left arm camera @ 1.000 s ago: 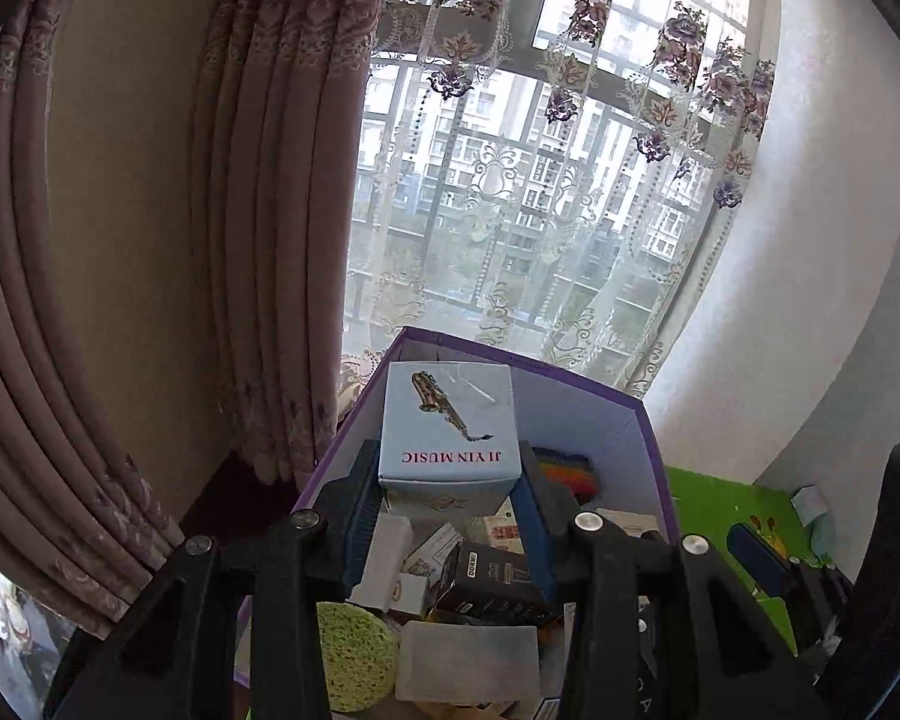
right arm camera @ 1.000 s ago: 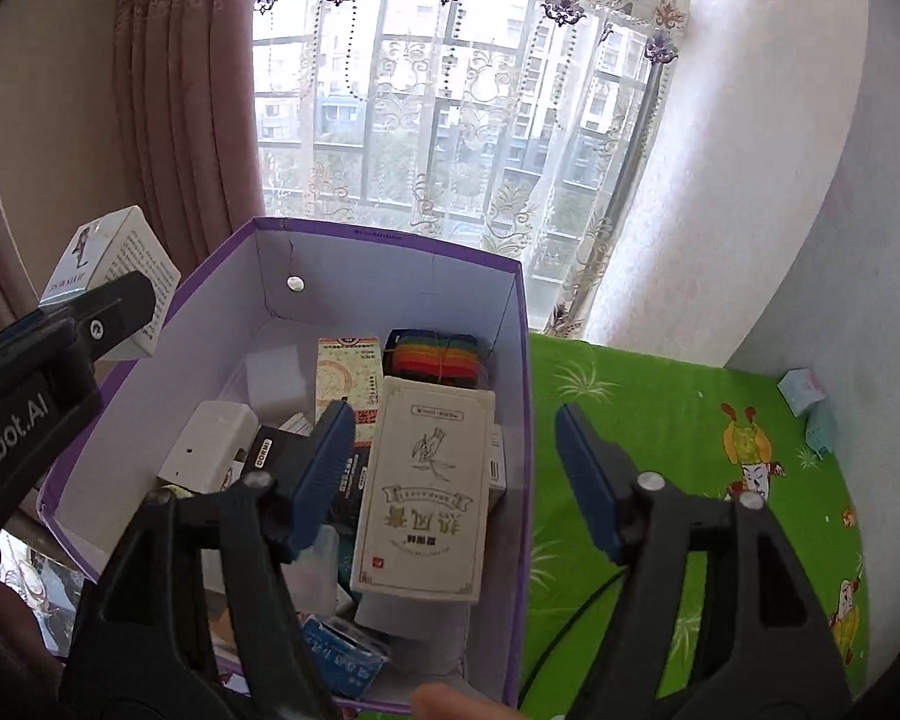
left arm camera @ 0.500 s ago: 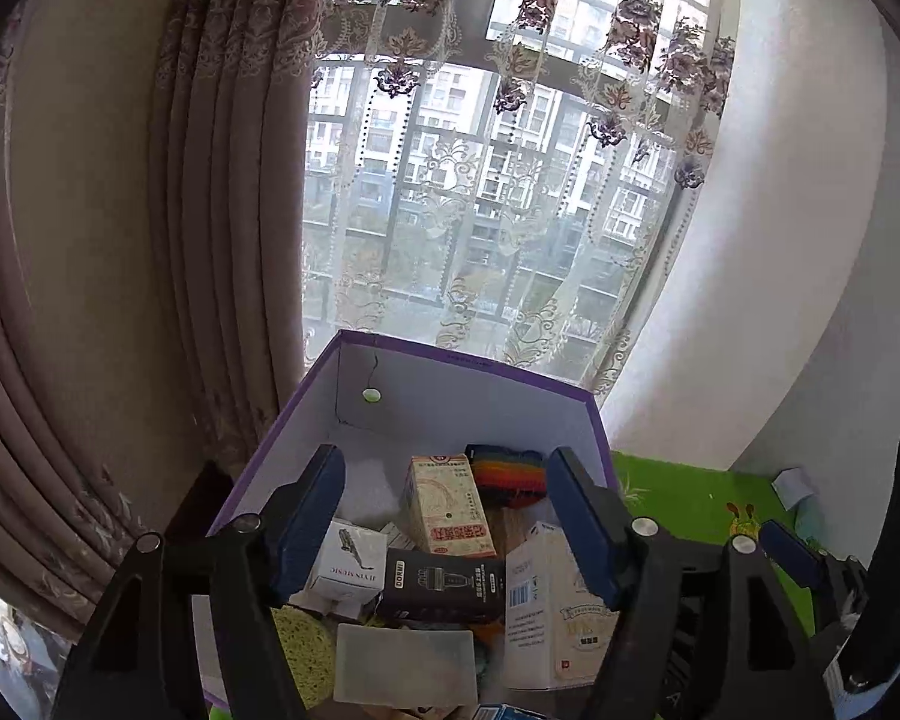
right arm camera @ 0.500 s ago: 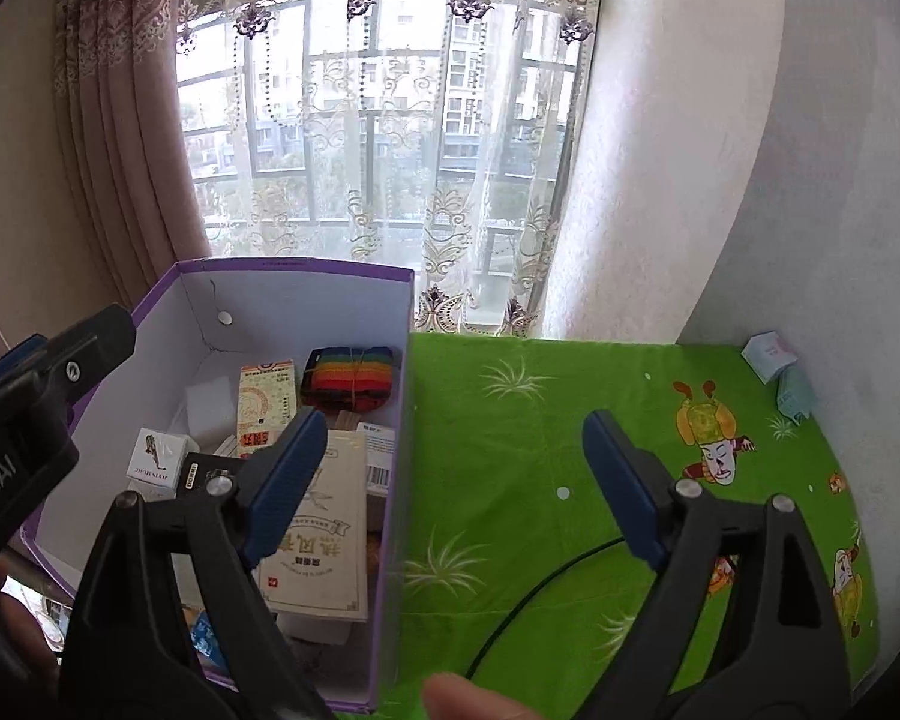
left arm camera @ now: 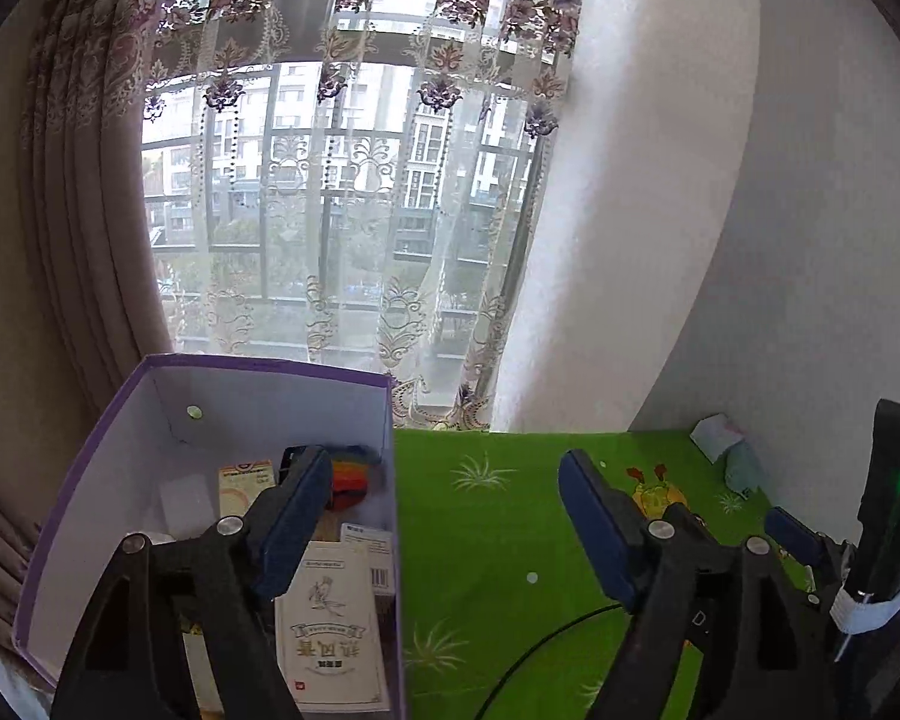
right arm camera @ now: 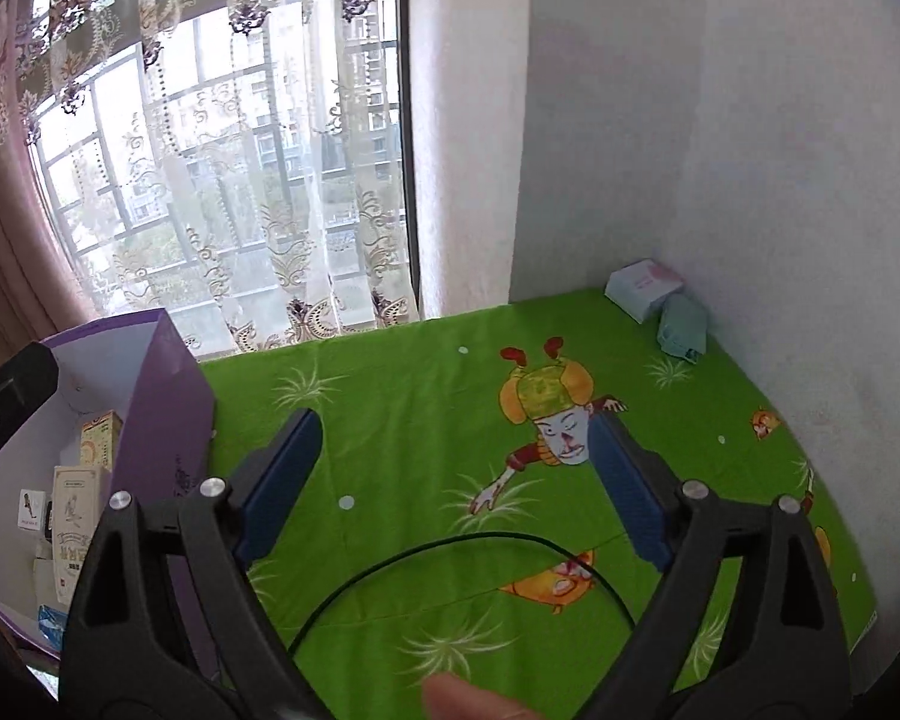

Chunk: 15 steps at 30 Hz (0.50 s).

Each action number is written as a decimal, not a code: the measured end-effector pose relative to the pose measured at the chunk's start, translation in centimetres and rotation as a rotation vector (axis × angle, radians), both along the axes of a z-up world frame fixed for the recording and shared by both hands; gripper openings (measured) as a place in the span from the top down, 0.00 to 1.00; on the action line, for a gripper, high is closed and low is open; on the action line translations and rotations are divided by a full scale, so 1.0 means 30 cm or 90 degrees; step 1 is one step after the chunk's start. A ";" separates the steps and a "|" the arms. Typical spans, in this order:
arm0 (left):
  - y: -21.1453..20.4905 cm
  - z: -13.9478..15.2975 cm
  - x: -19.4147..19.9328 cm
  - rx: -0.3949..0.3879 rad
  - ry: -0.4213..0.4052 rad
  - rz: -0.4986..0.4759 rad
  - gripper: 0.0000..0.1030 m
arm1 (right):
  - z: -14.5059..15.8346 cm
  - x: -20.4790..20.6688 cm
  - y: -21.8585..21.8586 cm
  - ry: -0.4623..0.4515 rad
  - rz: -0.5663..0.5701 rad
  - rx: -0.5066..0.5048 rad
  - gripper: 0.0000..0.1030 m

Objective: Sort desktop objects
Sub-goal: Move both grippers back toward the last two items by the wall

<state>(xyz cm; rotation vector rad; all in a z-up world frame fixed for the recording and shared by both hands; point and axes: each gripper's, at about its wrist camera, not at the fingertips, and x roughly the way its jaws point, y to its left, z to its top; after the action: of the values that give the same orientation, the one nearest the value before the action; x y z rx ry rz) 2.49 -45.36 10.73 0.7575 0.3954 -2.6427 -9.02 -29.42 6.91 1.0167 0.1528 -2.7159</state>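
A: Green cloth [right arm camera: 402,420] nearly bare. We've both tools spread, nothing held: left tool [left arm camera: 450,516], right tool [right arm camera: 456,480].

B: Remaining white packet [right arm camera: 643,288] and teal pouch [right arm camera: 682,324] lie far right, w/ purple box [left arm camera: 90,480] left. Right tool's nearer, we reckon.

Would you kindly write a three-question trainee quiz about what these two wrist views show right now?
1. True or false: the right claw is gripping a box.
2. Where do the white packet and teal pouch lie? A) in the purple box B) at the green cloth's far corner by the wall C) in the left claw
3. What thin dark item curves across the cloth between the right claw's fingers?

Key: 1 false, it is open and empty. 2 B. 3 a black cable.
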 end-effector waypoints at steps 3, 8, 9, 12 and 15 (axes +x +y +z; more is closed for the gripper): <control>0.071 -0.002 -0.067 -0.008 -0.007 -0.031 0.22 | -0.008 -0.059 0.080 -0.007 -0.032 -0.003 0.12; 0.166 -0.018 -0.170 -0.011 -0.022 -0.079 0.20 | -0.030 -0.152 0.207 -0.015 -0.093 -0.001 0.10; 0.180 -0.026 -0.186 -0.010 -0.026 -0.086 0.20 | -0.040 -0.174 0.231 -0.021 -0.106 0.000 0.10; 0.222 -0.049 -0.245 -0.006 -0.039 -0.109 0.20 | -0.078 -0.238 0.303 -0.030 -0.150 0.006 0.09; 0.257 -0.075 -0.302 -0.004 -0.055 -0.128 0.20 | -0.127 -0.304 0.367 -0.037 -0.206 0.018 0.07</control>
<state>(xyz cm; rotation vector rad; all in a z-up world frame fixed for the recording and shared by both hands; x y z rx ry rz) -6.58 -37.64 8.49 0.9498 0.3007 -2.7819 -18.14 -18.41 3.10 1.2221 0.0153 -2.9725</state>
